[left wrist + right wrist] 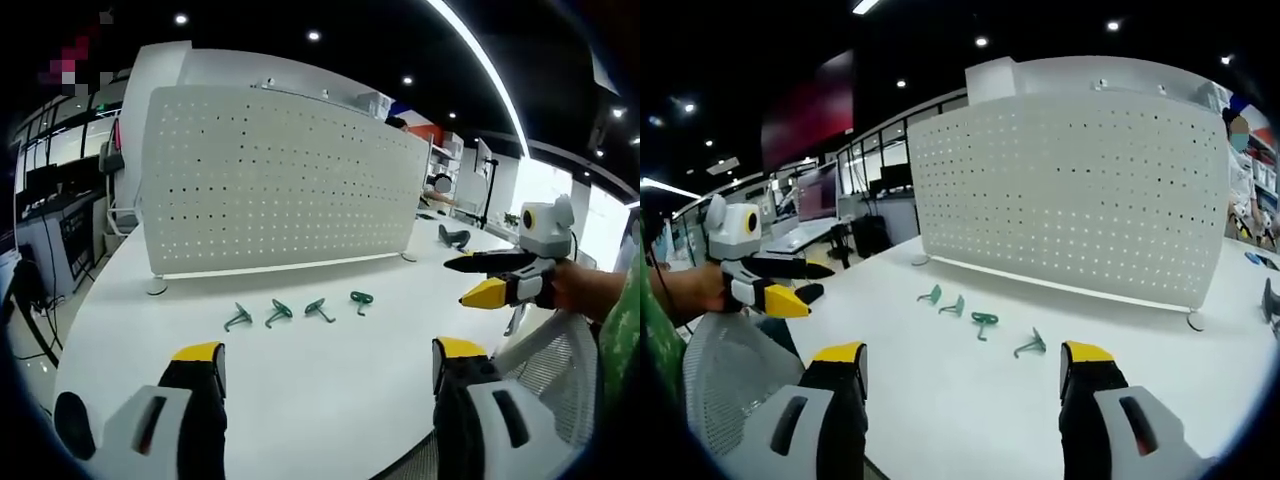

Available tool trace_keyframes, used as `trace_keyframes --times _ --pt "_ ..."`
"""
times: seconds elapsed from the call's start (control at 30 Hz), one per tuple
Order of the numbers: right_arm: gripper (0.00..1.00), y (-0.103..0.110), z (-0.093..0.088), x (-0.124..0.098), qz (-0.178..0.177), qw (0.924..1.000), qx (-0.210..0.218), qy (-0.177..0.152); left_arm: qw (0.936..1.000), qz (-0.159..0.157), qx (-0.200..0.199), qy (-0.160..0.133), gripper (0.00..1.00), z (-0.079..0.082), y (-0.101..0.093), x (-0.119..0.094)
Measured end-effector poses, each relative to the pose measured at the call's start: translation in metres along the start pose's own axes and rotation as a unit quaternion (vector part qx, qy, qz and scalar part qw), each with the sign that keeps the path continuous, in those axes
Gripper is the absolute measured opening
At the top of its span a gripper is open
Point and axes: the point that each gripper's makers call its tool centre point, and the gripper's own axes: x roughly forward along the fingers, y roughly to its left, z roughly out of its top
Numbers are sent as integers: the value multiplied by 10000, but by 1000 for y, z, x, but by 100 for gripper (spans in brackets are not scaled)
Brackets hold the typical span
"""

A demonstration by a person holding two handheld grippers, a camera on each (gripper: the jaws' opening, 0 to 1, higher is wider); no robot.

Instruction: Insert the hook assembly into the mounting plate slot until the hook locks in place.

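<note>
Four green hooks (300, 312) before pegboard (280, 180); each hand-held gripper (325, 365) (965, 365) wide, empty.

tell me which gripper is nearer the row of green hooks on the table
Hard to call; neither is clearly nearer. The left gripper and the right gripper both hang open over the near table edge, facing the green hooks, well short of them, and touching none.

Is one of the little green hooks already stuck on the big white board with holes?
No, all four green hooks lie flat on the white table in front of the pegboard, and none hangs on it.
</note>
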Motion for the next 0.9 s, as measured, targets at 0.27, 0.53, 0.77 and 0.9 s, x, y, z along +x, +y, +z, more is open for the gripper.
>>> trace_keyframes --times 0.27,0.53,0.77,0.9 --pt "73 -15 7 7 -2 9999 -107 37 10000 30 -25 -19 87 1 1 0" --pt "66 -30 2 15 -38 9996 -173 218 10000 46 -30 -8 86 0 2 0" --pt "63 -42 1 22 -47 9992 -236 304 10000 33 -10 51 86 -2 2 0" --pt "62 -51 0 29 -97 9989 -296 357 10000 39 -7 74 86 -3 2 0"
